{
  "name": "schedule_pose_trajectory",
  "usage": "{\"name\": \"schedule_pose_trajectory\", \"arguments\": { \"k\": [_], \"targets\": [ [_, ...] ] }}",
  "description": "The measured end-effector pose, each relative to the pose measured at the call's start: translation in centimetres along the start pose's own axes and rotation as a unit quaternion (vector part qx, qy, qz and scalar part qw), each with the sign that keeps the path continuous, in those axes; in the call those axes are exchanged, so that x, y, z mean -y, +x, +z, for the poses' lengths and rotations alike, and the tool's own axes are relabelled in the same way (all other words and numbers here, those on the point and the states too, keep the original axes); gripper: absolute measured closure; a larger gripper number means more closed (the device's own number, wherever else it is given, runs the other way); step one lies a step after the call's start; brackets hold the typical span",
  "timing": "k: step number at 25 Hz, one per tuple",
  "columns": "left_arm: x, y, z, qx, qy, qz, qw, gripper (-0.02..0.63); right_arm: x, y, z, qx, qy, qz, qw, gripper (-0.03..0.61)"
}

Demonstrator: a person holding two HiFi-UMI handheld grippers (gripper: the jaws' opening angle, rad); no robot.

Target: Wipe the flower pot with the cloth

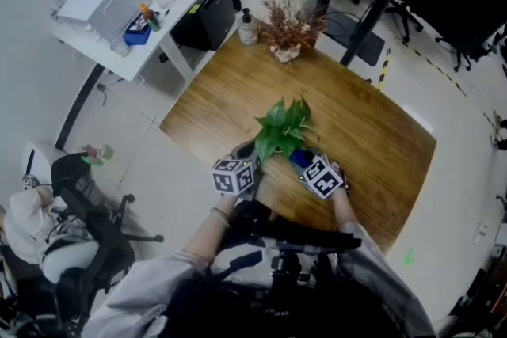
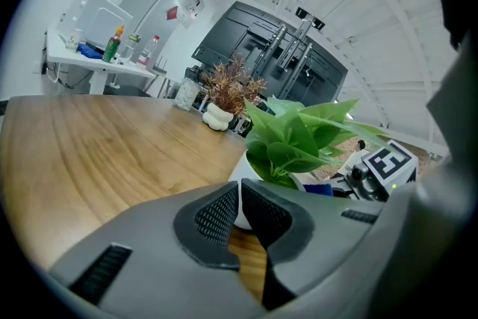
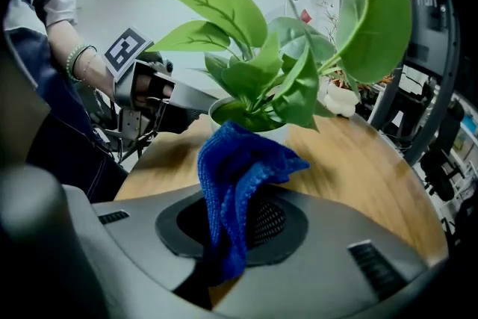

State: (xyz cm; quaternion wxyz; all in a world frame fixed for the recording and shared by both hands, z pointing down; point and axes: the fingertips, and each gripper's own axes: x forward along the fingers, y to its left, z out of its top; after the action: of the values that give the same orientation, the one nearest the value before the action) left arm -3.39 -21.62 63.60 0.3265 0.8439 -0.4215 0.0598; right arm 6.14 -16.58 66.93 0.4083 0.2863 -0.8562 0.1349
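Wiping seems about to begin: the left gripper point(image 2: 240, 187) pinches the rim of the pot point(image 2: 240, 165) near the table's point(image 1: 372, 131) front edge, and the right gripper point(image 3: 239, 224), clamped on the cloth point(image 3: 235, 175) just beside it, must next rub the wall.

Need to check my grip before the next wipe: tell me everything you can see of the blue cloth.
The cloth is deep blue with a knitted, towel-like weave and looks soft. It is bunched into a crumpled wad, not spread flat. The right tool is shut on its lower part, and a short tail hangs below the jaws. The free upper end stands up and reaches the white flower pot just under the rim, where it seems to touch. In the head view only a small blue patch shows.
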Motion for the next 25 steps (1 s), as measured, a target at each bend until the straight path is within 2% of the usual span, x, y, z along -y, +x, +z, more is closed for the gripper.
{"name": "schedule_pose_trajectory", "arguments": {
  "k": [9,14,17,22,25],
  "targets": [
    [-0.7,1.1,0.7,-0.005,0.004,0.000,1.0000,0.611,-2.7,0.9,0.6,-0.007,-0.007,0.012,1.000,0.494],
    [-0.1,1.4,0.5,-0.006,0.010,-0.006,0.9999,0.611,-2.5,0.2,0.3,-0.001,0.003,0.004,1.000,0.494],
    [0.0,0.9,0.5,-0.002,0.008,-0.011,0.9999,0.611,-1.1,-1.2,-0.1,-0.003,0.006,-0.015,1.000,0.494],
    [0.0,0.7,0.7,0.001,0.007,-0.013,0.9999,0.611,3.7,-2.3,-0.8,-0.009,0.024,-0.062,0.998,0.494],
    [-0.4,0.9,1.3,0.005,0.008,-0.009,0.9999,0.611,5.9,-2.5,-0.2,-0.005,0.021,-0.076,0.997,0.494]
  ]
}}
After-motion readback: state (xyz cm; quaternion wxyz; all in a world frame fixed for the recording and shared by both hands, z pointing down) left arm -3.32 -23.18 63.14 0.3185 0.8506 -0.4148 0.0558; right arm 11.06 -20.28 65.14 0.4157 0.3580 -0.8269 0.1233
